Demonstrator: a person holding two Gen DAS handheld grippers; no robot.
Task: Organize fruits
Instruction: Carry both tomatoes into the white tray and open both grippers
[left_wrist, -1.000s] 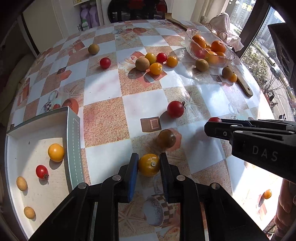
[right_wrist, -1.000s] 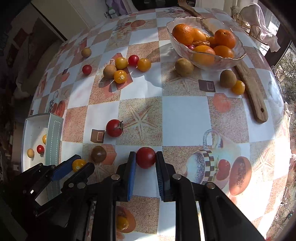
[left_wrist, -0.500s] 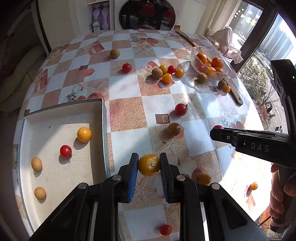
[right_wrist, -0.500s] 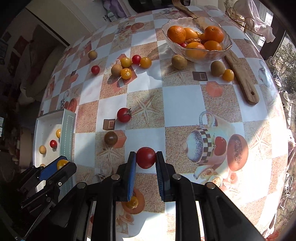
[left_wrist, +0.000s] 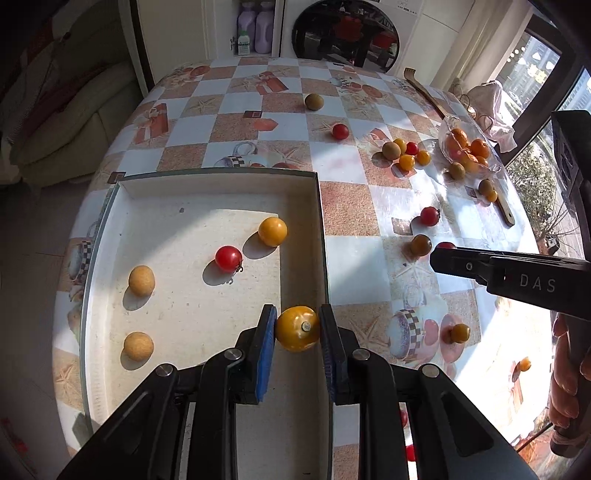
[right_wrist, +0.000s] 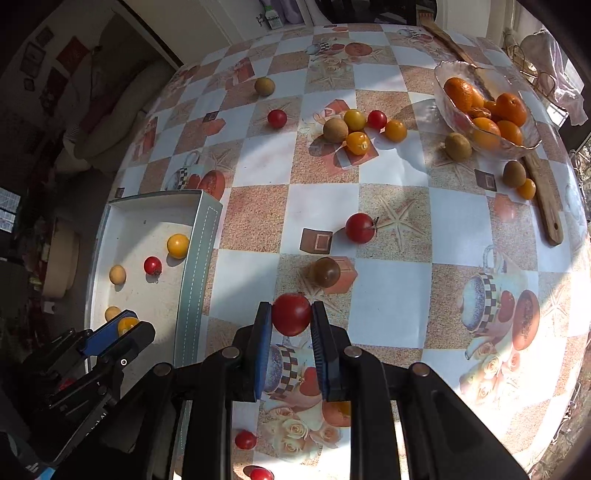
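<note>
My left gripper (left_wrist: 297, 326) is shut on a yellow tomato (left_wrist: 297, 328) and holds it above the right wall of the white tray (left_wrist: 320, 221). The tray holds a yellow tomato (left_wrist: 272, 231), a red tomato (left_wrist: 228, 258) and two pale round fruits (left_wrist: 141, 280). My right gripper (right_wrist: 291, 317) is shut on a red tomato (right_wrist: 291, 314), held above the table right of the tray (right_wrist: 195, 258). The left gripper also shows in the right wrist view (right_wrist: 125, 328).
On the checkered table lie a red tomato (right_wrist: 360, 228), a dark tomato (right_wrist: 325, 272), a cluster of small fruits (right_wrist: 356, 127) and a glass bowl of oranges (right_wrist: 443, 74). A wooden utensil (right_wrist: 543, 199) lies at the right. Small tomatoes (right_wrist: 245, 439) lie near the front edge.
Both grippers rose and pulled back. My left gripper carried the yellow tomato left, over the tray's right wall. My right gripper still holds the red tomato.
</note>
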